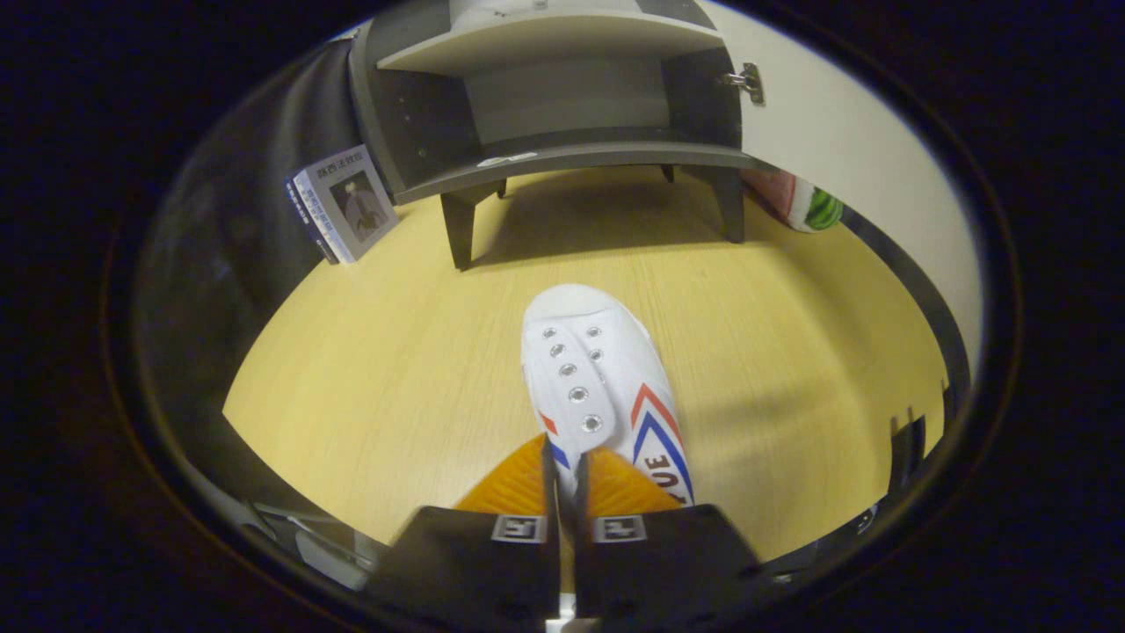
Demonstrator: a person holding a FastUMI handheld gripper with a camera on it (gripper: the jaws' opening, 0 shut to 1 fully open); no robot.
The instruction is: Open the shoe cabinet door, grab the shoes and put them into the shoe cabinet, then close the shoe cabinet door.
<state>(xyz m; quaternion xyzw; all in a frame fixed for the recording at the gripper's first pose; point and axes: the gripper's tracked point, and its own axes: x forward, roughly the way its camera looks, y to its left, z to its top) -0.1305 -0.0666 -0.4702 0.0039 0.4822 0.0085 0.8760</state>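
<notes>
The white shoe [598, 378] has red and blue stripes on its side and metal rings for laces. Its toe points ahead, toward the shoe cabinet [562, 114]. The back part of the shoe sits between the two fingers of the hand-held gripper [567, 479]. The fingers are very close together, with just a thin bit of the shoe's edge between them, so they look clamped on the shoe. I cannot tell if the shoe is lifted or if it rests on the counter [378, 369].

The shoe cabinet stands well ahead of the shoe, on short legs on the wood counter. Its door [844, 149] is swung open to the right, and a metal hinge [747, 83] shows on it. Inside there is a low shelf [571, 156] with a bare floor, and another shelf higher up.

So I think the door step is done and the grab step looks done too. The step in hand is carrying the shoe to the cabinet.

Next the shoe needs to go up a bit and forward, high enough to clear the front lip of the low shelf. It should go in toe first and stay away from the open door.

A small book [343, 204] leans by the cabinet's left side. Something red and green [804, 204] lies behind the door.
</notes>
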